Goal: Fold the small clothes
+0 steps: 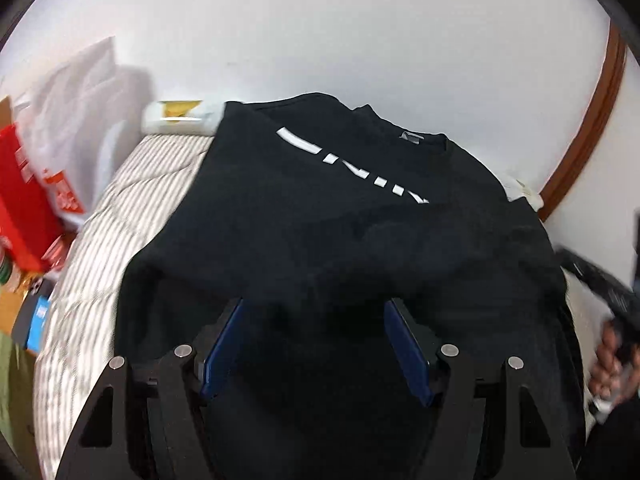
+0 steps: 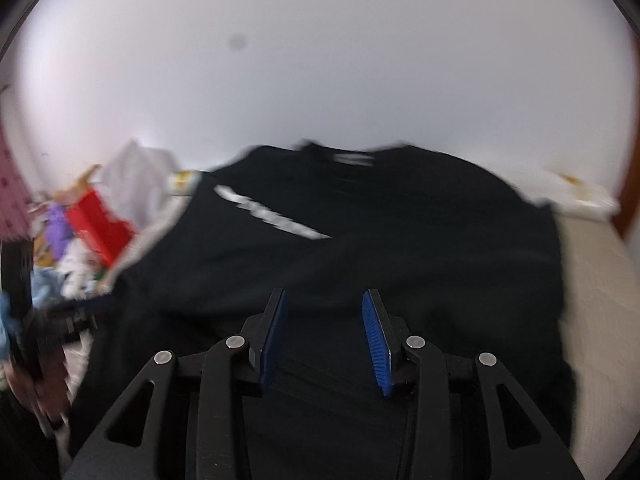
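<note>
A black T-shirt [image 1: 320, 220] with white lettering [image 1: 352, 168] lies spread flat on a striped bed cover [image 1: 120, 220], collar towards the wall. My left gripper [image 1: 315, 302] hovers over the shirt's near part, its blue pads [image 1: 224, 344] wide apart with only the flat cloth below them. In the blurred right wrist view, the same shirt [image 2: 400, 240] fills the middle. My right gripper [image 2: 325, 293] stands over its near hem, pads [image 2: 376, 340] apart and gripping nothing. A hand [image 1: 612, 360] holding the right gripper shows at the right edge of the left wrist view.
A red box [image 1: 20, 200] and a white plastic bag [image 1: 80, 100] stand left of the bed among other clutter. A white wall rises behind the bed. A brown wooden frame [image 1: 592, 120] curves up at the right. Cream bedding [image 2: 592, 320] lies right of the shirt.
</note>
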A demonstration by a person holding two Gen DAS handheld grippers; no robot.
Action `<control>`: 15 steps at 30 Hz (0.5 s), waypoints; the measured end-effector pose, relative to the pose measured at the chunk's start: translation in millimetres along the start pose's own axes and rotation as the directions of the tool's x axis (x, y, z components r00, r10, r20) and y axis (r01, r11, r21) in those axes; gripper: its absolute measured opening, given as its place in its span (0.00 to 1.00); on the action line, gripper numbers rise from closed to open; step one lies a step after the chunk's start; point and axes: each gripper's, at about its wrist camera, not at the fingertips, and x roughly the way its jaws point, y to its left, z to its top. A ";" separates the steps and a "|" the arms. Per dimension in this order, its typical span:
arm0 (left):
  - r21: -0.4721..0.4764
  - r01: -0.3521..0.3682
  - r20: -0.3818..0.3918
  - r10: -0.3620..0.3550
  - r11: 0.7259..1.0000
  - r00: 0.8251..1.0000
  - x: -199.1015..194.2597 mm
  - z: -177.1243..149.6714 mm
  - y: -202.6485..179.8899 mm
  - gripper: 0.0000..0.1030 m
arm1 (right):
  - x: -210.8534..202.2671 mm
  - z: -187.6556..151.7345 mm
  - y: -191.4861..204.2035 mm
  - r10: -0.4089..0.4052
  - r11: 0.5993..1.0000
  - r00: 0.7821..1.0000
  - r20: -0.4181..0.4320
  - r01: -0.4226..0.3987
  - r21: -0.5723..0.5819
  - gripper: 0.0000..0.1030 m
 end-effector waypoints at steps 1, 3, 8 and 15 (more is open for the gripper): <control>0.005 -0.007 -0.003 0.007 1.000 1.000 8.3 4.2 -3.4 0.66 | -9.4 -8.6 -17.3 -0.041 0.999 0.999 -0.002 0.041 0.009 0.38; 0.020 -0.033 -0.011 0.033 0.999 0.999 27.7 11.5 -8.6 0.66 | -20.5 -23.1 -42.6 -0.093 0.995 0.996 -0.006 0.093 0.024 0.38; 0.054 -0.098 -0.052 0.101 0.994 0.994 69.4 13.9 -13.0 0.63 | -43.2 -59.8 -108.2 -0.195 0.974 0.980 -0.048 0.199 0.111 0.38; 0.114 -0.137 -0.013 0.139 0.984 0.990 68.2 16.3 -28.1 0.32 | -16.0 -76.6 -143.7 -0.224 0.961 0.967 -0.124 0.240 0.136 0.38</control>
